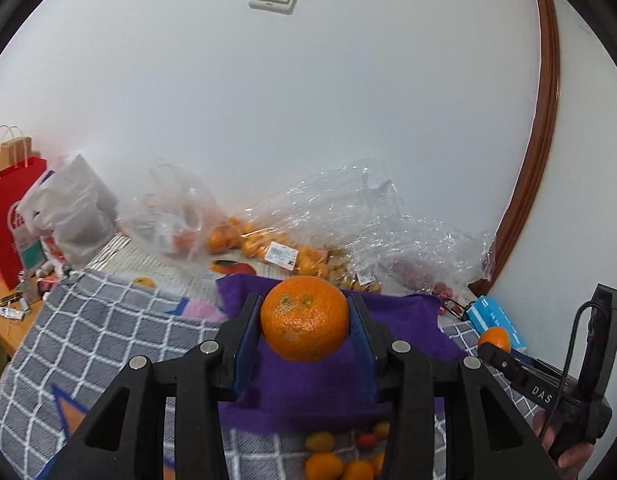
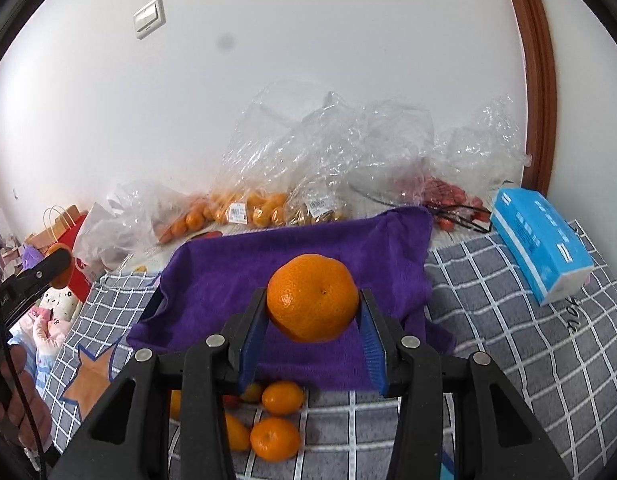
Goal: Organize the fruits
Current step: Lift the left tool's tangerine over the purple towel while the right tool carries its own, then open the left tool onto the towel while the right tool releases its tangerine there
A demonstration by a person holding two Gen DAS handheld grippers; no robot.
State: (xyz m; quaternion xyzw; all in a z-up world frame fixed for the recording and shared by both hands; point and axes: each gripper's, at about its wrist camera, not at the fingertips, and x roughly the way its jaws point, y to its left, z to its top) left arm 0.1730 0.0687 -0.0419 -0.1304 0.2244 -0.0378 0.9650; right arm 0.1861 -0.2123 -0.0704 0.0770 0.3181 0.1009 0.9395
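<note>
In the left wrist view, the left claw (image 1: 305, 322) grips a mandarin (image 1: 304, 317) between its blue pads, held above a purple towel (image 1: 308, 392) that lies on a grey checked cloth (image 1: 108, 320). Below the towel's near edge sit loose small fruits (image 1: 332, 460), orange and some red or yellow. Along the wall stand clear plastic bags of oranges (image 1: 264, 246) with white price stickers, the print too small to read. At far left stands a red paper bag (image 1: 8, 220) with white lettering, only partly in view and not legible. At right, the right claw (image 1: 493, 343) appears from the side, closed on a second mandarin (image 1: 495, 338); its black body bears the letters "DAS". A blue tissue box (image 1: 494, 316) lies behind it.

In the right wrist view, the right claw (image 2: 313, 304) clamps its mandarin (image 2: 312, 297) over the same purple towel (image 2: 292, 268). Loose mandarins (image 2: 282, 398) rest on the checked cloth (image 2: 508, 320) just below the towel's near edge. The bags of oranges (image 2: 248, 210) with barcode stickers line the wall, beside a bag of red fruit (image 2: 448, 196). The blue tissue box (image 2: 542, 240) lies at right, its white print unreadable; beside it the cloth carries dark script, not legible. At far left the left claw (image 2: 60, 264) holds its orange fruit (image 2: 62, 268), mostly hidden.
</note>
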